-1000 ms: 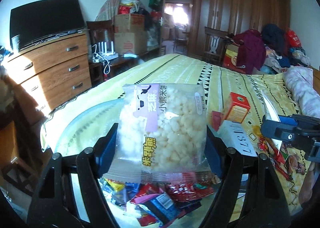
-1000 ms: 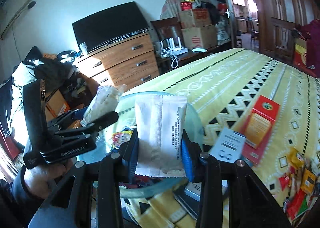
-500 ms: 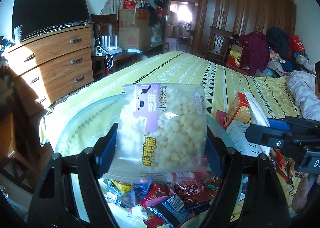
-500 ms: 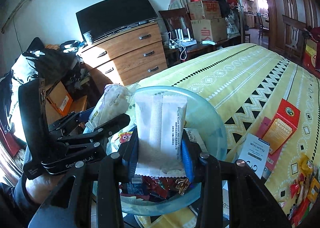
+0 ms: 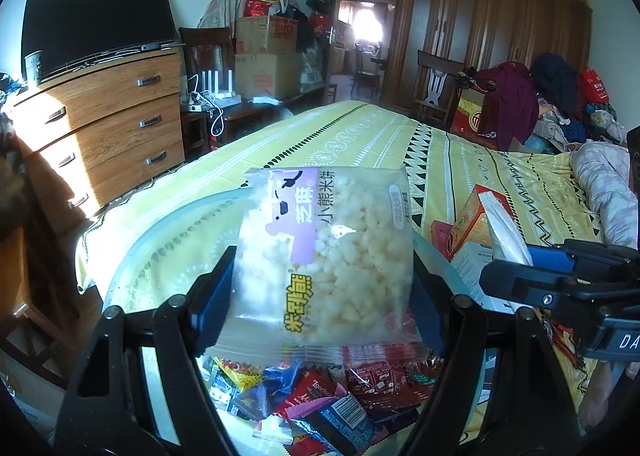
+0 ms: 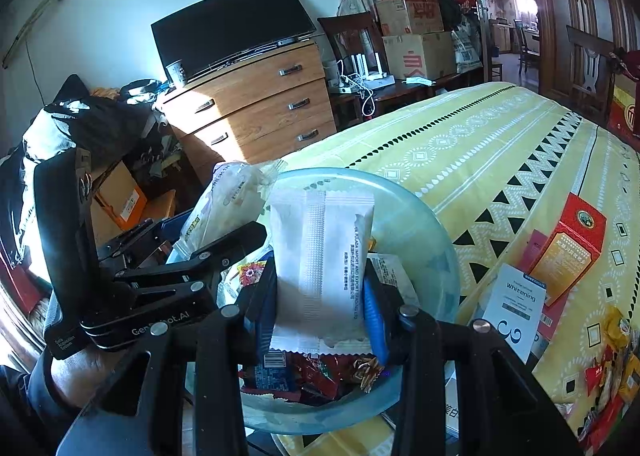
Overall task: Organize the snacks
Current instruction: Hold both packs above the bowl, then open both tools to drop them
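My left gripper [image 5: 320, 296] is shut on a clear bag of puffed rice snacks [image 5: 332, 256] and holds it over a pale blue glass bowl [image 5: 160, 224]. The bowl holds several wrapped snacks [image 5: 320, 400]. My right gripper [image 6: 320, 304] is shut on a white snack packet [image 6: 324, 260], upright over the same bowl [image 6: 420, 224]. The left gripper [image 6: 224, 244] and its rice snack bag [image 6: 228, 200] show at left in the right wrist view. The right gripper [image 5: 520, 272] with its white packet [image 5: 504, 228] shows at right in the left wrist view.
The bowl sits at the corner of a bed with a yellow patterned cover [image 6: 500, 144]. An orange-red box [image 6: 572, 248], a white box [image 6: 516, 304] and loose snack wrappers [image 6: 612, 368] lie on the cover at right. A wooden dresser [image 6: 260, 108] with a TV stands behind.
Both grippers have moved closer over the bowl with their packets. The right gripper has come nearer to the left one. Neither grip has changed.
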`<state>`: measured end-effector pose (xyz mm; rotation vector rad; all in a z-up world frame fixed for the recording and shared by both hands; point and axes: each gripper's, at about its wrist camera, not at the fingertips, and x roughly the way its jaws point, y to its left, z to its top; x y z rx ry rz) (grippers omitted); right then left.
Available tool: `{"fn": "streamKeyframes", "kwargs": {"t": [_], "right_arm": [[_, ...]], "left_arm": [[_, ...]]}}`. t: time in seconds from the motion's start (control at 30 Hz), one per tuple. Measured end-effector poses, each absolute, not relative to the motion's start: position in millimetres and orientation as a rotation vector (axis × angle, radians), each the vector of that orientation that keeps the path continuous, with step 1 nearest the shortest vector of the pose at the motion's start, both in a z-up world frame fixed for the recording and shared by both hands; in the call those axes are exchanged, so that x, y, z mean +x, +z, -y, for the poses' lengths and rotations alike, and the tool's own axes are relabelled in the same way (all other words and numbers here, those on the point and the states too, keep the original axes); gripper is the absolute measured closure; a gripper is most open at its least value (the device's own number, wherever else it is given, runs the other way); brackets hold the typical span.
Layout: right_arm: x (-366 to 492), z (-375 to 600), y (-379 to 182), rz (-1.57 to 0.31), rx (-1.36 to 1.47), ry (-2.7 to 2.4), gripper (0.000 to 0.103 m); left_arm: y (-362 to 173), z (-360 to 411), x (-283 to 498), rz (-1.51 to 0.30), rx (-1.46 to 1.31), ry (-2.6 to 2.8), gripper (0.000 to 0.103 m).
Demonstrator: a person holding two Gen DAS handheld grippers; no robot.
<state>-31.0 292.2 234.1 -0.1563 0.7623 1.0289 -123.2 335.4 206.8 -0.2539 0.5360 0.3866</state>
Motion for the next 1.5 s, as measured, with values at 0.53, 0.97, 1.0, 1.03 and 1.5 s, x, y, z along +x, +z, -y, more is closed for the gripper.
{"fn": "streamKeyframes", "kwargs": {"t": [0.53,0.97,1.0,1.03,1.5], "right_arm": [[-27.7,-294.8,230.1,-0.771,-0.147,1.034,0.061],[-27.3,-296.3,229.5,-0.775,-0.150,1.035,0.061],[-27.5,-296.3,229.4,-0.775,-0.151,1.035,0.061],[-27.6,-296.0,229.3,-0.775,-0.151,1.035,0.061],[-27.9,-300.9,222.5,-0.786,-0.155,1.036,0.061]], "left_arm": [[204.0,-338.1,-117.5,-0.546,-0.256,0.374,0.025],[204.4,-337.3,-116.4,-0.549,-0.259,0.370,0.025],[204.5,-337.3,-116.4,-0.549,-0.259,0.370,0.025],[204.4,-337.3,-116.5,-0.549,-0.258,0.370,0.025],[202.1,-336.0,-116.0,-0.558,-0.271,0.366,0.025]]}}
